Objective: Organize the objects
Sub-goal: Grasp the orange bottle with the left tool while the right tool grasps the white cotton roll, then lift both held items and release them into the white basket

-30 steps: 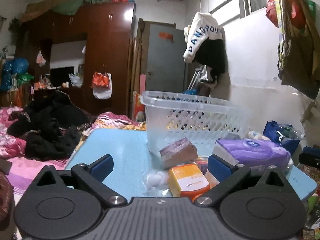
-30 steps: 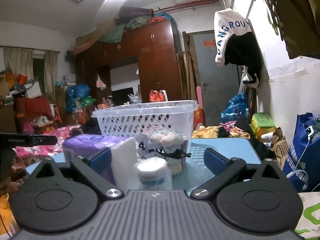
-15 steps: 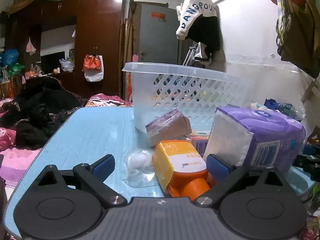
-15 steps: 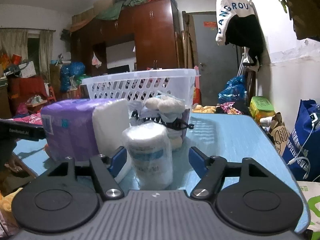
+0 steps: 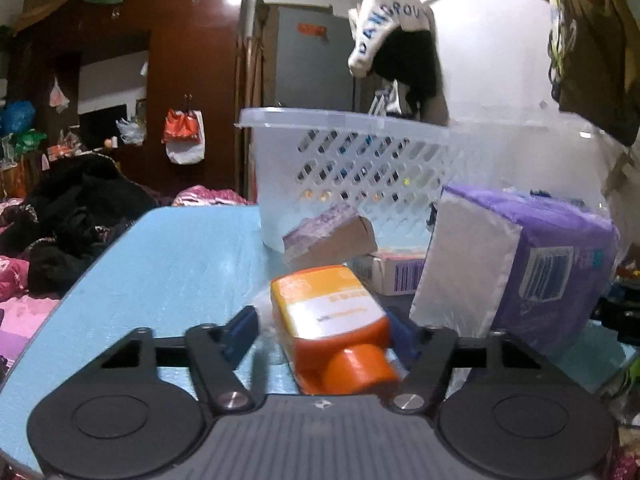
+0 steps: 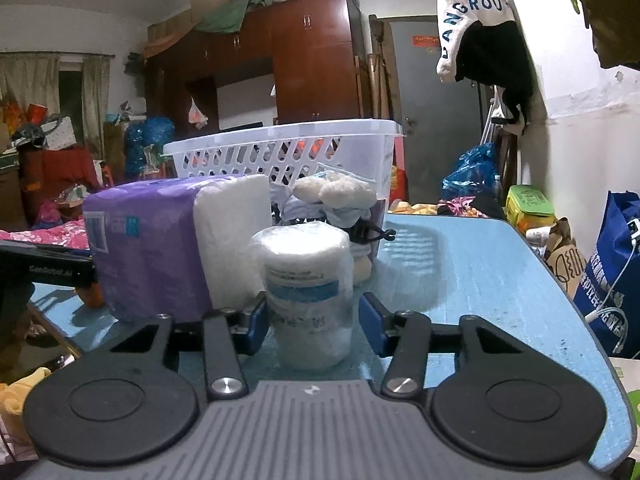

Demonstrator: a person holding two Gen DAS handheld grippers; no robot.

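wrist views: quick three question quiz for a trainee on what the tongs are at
1. Pick one: between the left tongs lies A) an orange bottle, B) a purple tissue pack, C) a brown box.
2. True or false: the white basket lies tipped on its side.
3. What stands between the right tongs?
Key: 1 A, the orange bottle. 2 False, it stands upright. 3 The plastic-wrapped white roll. Both tongs have just been closing, each around its item, not yet gripping.
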